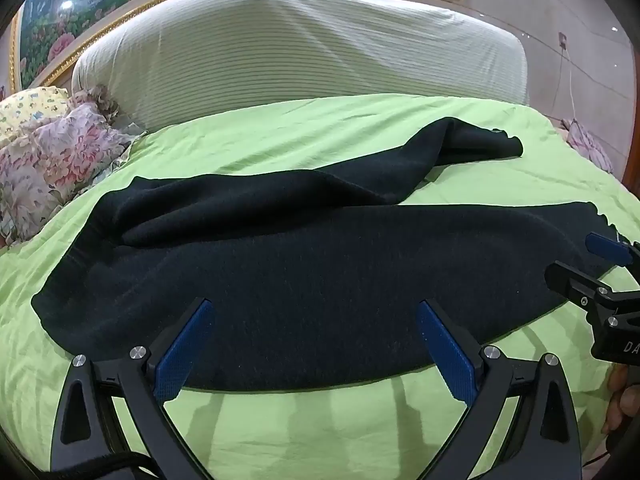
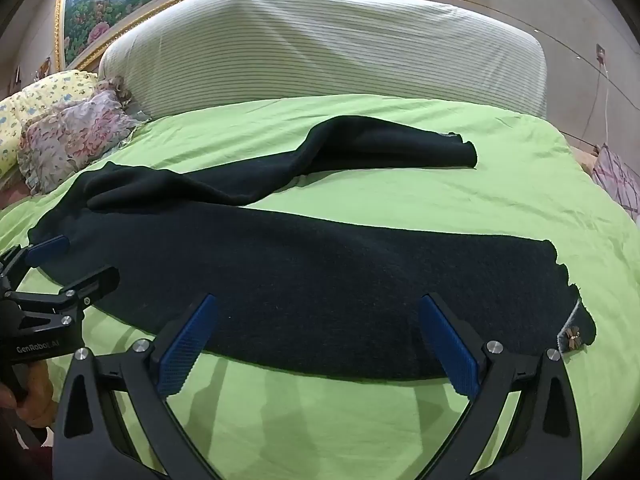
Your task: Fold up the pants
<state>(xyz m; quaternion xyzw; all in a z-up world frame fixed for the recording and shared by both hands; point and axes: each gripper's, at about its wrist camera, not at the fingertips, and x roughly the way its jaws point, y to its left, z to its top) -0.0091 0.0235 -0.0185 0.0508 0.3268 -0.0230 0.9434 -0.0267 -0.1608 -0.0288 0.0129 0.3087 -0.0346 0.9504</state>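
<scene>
Now, through my left wrist camera, my left claw (image 1: 314, 344) stands spread wide with nothing between its blue pads, hovering over the near edge of the black knit pants (image 1: 304, 280). They lie lengthwise across the light green bedsheet (image 1: 320, 432), the near leg flat, the far leg (image 1: 460, 144) rumpled and angled away toward the white striped headboard cover (image 1: 300, 48). My right claw (image 1: 592, 276) shows at the right edge, near the end of the near leg. A floral quilt (image 1: 60, 160) is bunched at the left.

Through my right wrist camera, my right claw (image 2: 318, 340) is likewise spread and empty, just above the same near edge, close to the ragged end with a small grey tag (image 2: 572, 334). My left claw (image 2: 60, 264) sits at the left, over the wider end.

I judge the folding not yet begun: the legs lie apart. Next I should probably pinch one leg at both ends and lay it squarely over the other.
</scene>
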